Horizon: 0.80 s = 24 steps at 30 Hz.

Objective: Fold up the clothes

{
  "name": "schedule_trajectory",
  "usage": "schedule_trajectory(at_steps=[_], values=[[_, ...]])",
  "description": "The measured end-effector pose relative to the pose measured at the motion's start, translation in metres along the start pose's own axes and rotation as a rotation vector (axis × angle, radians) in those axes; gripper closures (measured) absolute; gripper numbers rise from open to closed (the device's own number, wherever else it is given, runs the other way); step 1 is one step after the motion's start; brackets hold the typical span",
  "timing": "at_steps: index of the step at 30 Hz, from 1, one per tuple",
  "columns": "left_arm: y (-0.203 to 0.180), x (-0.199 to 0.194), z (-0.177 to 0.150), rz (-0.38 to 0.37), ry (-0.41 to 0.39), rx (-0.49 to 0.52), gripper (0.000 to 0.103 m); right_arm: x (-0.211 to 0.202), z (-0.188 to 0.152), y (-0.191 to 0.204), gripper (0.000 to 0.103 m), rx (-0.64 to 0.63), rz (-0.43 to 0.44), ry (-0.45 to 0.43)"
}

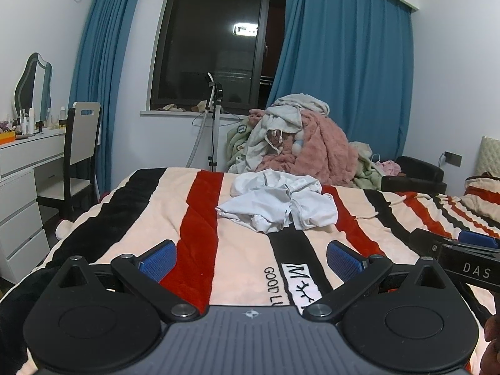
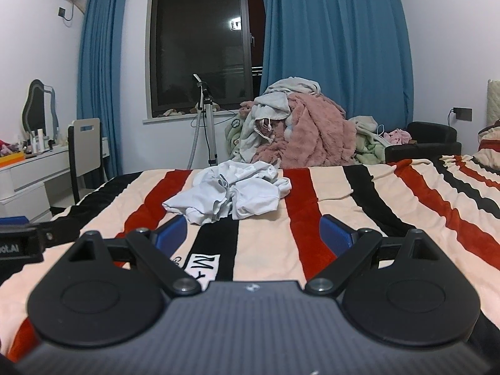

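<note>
2 grippers spread wide, nothing held yet.

Left gripper [image 1: 251, 261] and right gripper [image 2: 253, 232] hover low over the striped blanket [image 1: 150, 228], jaws apart, likely lining up a grab. White garment [image 1: 278, 206] lies crumpled mid-blanket, ahead of both. Beyond the blanket: clothes pile [image 1: 300, 137], blue curtains [image 1: 347, 62], dark window [image 1: 212, 37].

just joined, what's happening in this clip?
Clothes folding, not started yet. A crumpled white garment lies on the striped blanket on the bed. The left gripper and the right gripper both hover short of it over the blanket, jaws wide apart and holding nothing. A pile of unfolded clothes sits beyond the bed, under the window.
</note>
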State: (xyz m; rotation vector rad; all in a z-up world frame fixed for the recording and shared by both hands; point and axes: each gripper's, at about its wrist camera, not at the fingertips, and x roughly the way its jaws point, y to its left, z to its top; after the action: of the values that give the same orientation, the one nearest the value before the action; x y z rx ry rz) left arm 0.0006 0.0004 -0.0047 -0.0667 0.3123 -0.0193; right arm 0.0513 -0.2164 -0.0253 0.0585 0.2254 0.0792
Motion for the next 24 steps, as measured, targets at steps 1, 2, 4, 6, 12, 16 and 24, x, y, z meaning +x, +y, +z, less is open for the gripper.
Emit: schedule_trajectory(at_steps=[1, 2, 4, 6, 12, 16, 24], values=[[0.0, -0.0001, 0.0, 0.001, 0.0, -0.001, 0.0, 0.0005, -0.0002, -0.0001, 0.01, 0.0, -0.001, 0.001], [0.0, 0.0, -0.0002, 0.002, 0.001, -0.001, 0.0, 0.0008, -0.0005, -0.0002, 0.01, 0.0, -0.001, 0.001], [0.0, 0.0005, -0.0003, 0.003, 0.003, -0.001, 0.0, 0.0009, -0.0003, -0.0003, 0.01, 0.001, 0.0, 0.0], [0.0005, 0.0015, -0.0001, 0.004, 0.005, -0.001, 0.0, 0.001, 0.0017, -0.0004, 0.01, 0.006, 0.0, 0.004], [0.0007, 0.0027, -0.0003, 0.007, 0.009, -0.001, 0.0, -0.003, 0.0024, -0.0009, 0.01, 0.008, 0.011, -0.016], [0.0018, 0.0025, -0.0011, 0.003, 0.011, -0.007, 0.0, -0.0056, 0.0038, -0.0019, 0.01, 0.018, 0.006, -0.049], [0.0005, 0.0033, -0.0012, -0.002, 0.011, -0.006, 0.0, -0.005, 0.004, -0.0018, 0.01, 0.021, 0.004, -0.072]])
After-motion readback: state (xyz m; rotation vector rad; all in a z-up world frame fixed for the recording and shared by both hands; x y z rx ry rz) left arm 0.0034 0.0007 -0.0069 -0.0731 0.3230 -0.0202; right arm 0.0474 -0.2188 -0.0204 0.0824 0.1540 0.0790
